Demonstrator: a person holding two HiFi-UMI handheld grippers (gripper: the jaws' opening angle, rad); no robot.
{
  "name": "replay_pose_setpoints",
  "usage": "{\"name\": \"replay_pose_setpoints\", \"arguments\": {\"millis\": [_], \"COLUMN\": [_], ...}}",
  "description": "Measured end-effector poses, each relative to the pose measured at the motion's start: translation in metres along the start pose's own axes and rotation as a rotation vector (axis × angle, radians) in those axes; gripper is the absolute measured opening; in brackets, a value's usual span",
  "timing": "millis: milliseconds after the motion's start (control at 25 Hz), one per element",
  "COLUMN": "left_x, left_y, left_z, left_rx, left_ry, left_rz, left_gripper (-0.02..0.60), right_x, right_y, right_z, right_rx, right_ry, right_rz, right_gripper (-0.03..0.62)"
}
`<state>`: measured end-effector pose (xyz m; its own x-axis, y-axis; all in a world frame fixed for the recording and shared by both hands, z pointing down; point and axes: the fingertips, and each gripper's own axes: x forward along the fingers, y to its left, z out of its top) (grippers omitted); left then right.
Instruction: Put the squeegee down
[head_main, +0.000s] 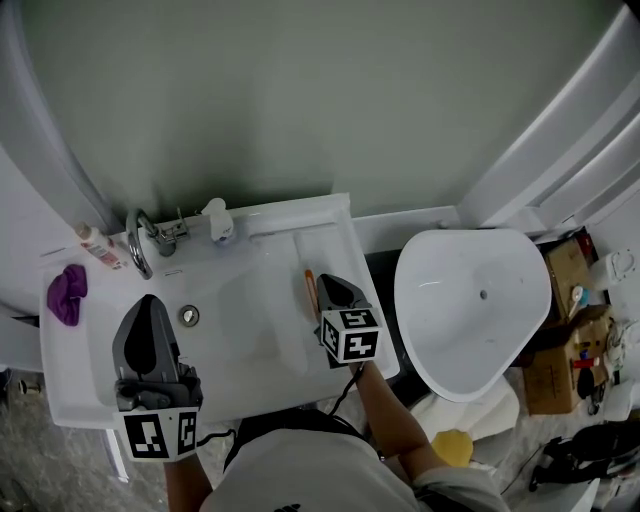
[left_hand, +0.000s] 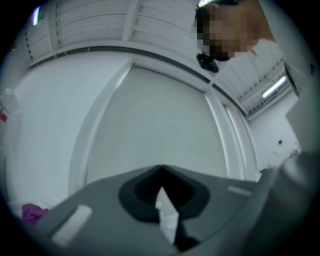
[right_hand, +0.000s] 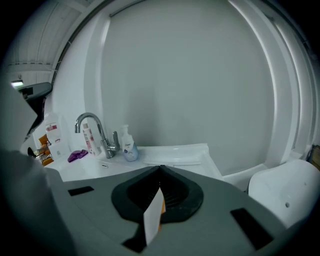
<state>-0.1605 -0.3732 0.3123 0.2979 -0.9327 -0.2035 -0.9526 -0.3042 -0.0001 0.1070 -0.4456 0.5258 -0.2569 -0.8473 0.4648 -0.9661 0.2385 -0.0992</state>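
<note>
The squeegee, a slim orange-handled tool, lies on the flat right ledge of the white sink. My right gripper hovers just right of it, jaws shut with nothing between them. In the right gripper view the jaws meet at the tip, and an orange and white sliver shows through the slit below. My left gripper hangs over the sink's left side, near the drain. Its jaws are shut and empty, and point at the pale wall.
At the sink's back stand a chrome faucet, a soap dispenser and a tube. A purple cloth lies on the left rim. A white bowl sits right of the sink, with cardboard boxes beyond.
</note>
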Motion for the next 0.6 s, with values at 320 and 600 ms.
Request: {"name": "replay_pose_setpoints", "arguments": {"millis": [320, 600], "left_x": [-0.004, -0.006], "left_y": [-0.022, -0.039], "left_z": [0.006, 0.011], "left_rx": [-0.011, -0.017], "left_ry": [-0.017, -0.026], "left_rz": [-0.051, -0.09], "left_gripper": [0.008, 0.008], "right_x": [-0.051, -0.093], "right_y": [0.005, 0.004], "right_z": [0.03, 0.056], "right_rx": [-0.016, -0.014], "right_ry": [-0.126, -0.235], "right_rz": [0.017, -0.002], "right_gripper": [0.002, 0.002]}}
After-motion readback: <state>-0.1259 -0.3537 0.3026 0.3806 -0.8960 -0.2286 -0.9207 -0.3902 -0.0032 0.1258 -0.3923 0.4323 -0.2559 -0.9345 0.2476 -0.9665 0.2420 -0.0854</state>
